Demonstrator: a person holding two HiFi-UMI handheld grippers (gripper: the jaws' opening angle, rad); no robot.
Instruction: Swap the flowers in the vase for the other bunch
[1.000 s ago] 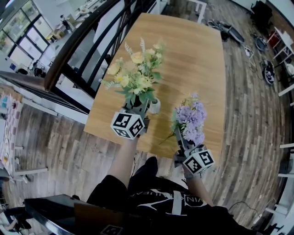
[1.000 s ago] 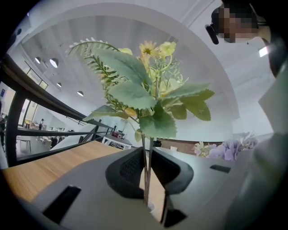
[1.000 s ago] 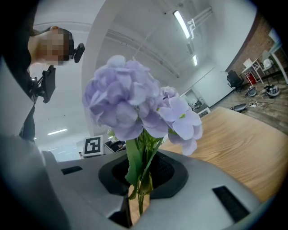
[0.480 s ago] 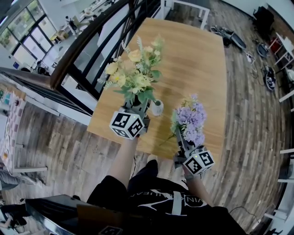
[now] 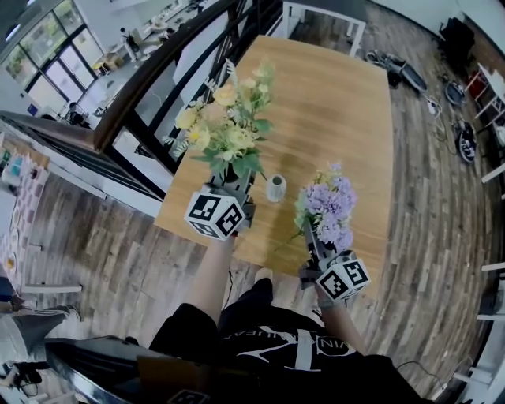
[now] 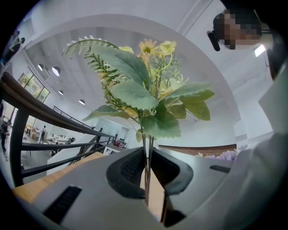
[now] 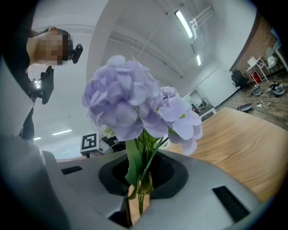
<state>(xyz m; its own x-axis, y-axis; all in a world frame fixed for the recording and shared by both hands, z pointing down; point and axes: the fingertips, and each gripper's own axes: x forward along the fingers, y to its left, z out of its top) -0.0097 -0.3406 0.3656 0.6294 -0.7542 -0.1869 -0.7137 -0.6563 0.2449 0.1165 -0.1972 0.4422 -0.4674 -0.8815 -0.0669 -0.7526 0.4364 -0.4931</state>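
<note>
Left gripper (image 6: 146, 164): clenched on the thin stems of the yellow bunch (image 5: 225, 130), which it held upright over the near end of the table.
Right gripper (image 7: 140, 175): clamped on the green stems of the purple bunch (image 5: 327, 203), also upright, further to the right.
Grippers: two, one in each of the person's hands.
Bunches: two, one yellow with broad green leaves and one lilac, apart from each other.
Vase (image 5: 275, 188): one, small and white. It stood on the table between the two bunches, just beside the left gripper, with its mouth open to view. The yellow stems hung beside it, not in it.
Table (image 5: 339, 102): one long top of light wood.
Floor (image 5: 430, 205): grey-brown planks, with cables and dark gear lying at the far right.
Railing (image 5: 146, 91): one dark handrail on black bars, running along the table's left side.
Room: large windows (image 5: 47, 67) at the far left, and white furniture (image 5: 327, 16) beyond the table's far end.
</note>
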